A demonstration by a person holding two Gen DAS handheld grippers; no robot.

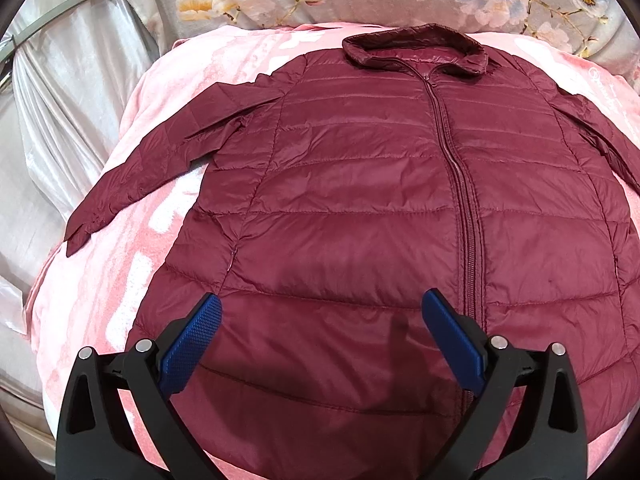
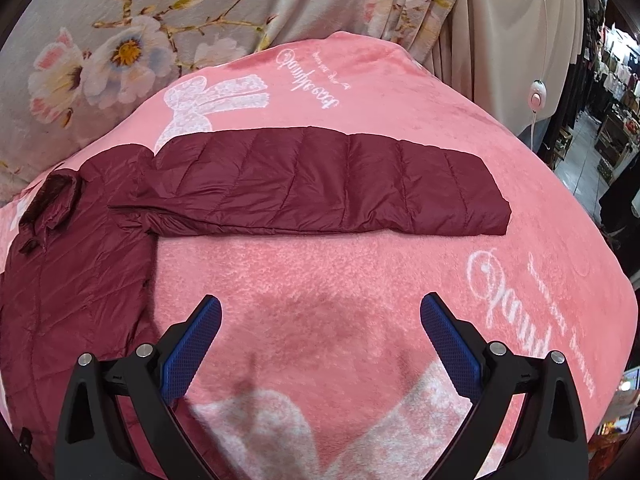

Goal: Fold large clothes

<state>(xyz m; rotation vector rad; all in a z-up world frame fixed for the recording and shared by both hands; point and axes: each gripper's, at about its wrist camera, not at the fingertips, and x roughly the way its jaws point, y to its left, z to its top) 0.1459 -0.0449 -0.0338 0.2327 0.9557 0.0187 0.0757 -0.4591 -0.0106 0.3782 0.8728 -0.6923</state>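
Maroon quilted puffer jacket lies front up and zipped on a pink fleece blanket, collar at the far end, hem at the near end; its zipper runs from the collar down towards the near edge, a little right of centre in the left wrist view; one sleeve stretches out to the left across the blanket, lying flat. In the right wrist view the other sleeve extends straight to the right over the blanket, its cuff at the right end, while the jacket body fills the left edge of that view. White script lettering and a white bow print mark the blanket; a floral curtain hangs at the far side. Left gripper hovers above the lower front of the jacket, its blue-padded fingers spread wide and holding nothing; right gripper hangs over bare blanket near the sleeve, fingers likewise spread apart, empty.
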